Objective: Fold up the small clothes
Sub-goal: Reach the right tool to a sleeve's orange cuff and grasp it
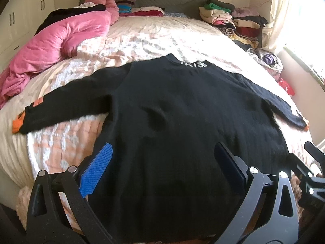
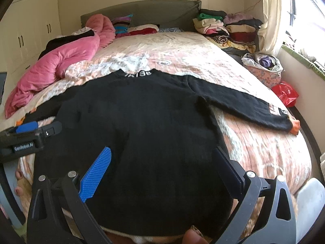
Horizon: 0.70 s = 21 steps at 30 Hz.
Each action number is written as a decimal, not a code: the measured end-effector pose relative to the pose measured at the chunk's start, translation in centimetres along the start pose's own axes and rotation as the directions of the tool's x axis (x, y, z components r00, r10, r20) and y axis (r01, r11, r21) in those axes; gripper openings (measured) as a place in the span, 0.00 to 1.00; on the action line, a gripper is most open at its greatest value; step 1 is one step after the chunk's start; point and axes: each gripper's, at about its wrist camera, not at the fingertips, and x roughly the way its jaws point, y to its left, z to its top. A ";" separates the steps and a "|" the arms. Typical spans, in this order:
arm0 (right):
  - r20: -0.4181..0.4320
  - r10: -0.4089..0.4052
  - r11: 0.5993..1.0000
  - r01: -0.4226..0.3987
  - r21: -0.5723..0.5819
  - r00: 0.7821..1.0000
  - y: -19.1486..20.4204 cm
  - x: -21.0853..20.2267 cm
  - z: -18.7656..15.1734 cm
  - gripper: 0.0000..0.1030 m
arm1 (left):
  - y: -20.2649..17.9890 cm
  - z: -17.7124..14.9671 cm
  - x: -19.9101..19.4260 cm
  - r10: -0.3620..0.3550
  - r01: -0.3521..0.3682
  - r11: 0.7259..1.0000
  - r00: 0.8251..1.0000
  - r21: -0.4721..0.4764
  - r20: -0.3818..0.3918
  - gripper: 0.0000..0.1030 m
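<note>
Each gripper (image 1: 162,158) (image 2: 162,160) has black linkage arms, silver screws, and blue textured finger pads (image 2: 95,174).

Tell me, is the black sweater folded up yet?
Not yet. The black sweater lies spread flat on the bed, both sleeves stretched out sideways.

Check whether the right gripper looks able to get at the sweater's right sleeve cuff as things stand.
Probably yes. The right gripper is open over the black sweater's lower body, and the right sleeve lies flat and spread on the bedspread, its orange cuff uncovered, with nothing between.
</note>
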 end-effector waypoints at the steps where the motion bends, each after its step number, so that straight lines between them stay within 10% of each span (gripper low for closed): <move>1: 0.001 -0.003 1.000 0.003 -0.001 1.000 0.0 0.3 0.8 0.96 | 0.0 0.4 0.1 0.003 -0.003 1.000 1.000 -0.001 0.004 0.92; 21: -0.008 -0.014 0.997 0.015 0.074 1.000 -1.8 5.8 9.8 0.96 | -0.8 9.2 4.4 0.002 -0.002 1.000 1.000 -0.016 -0.006 0.92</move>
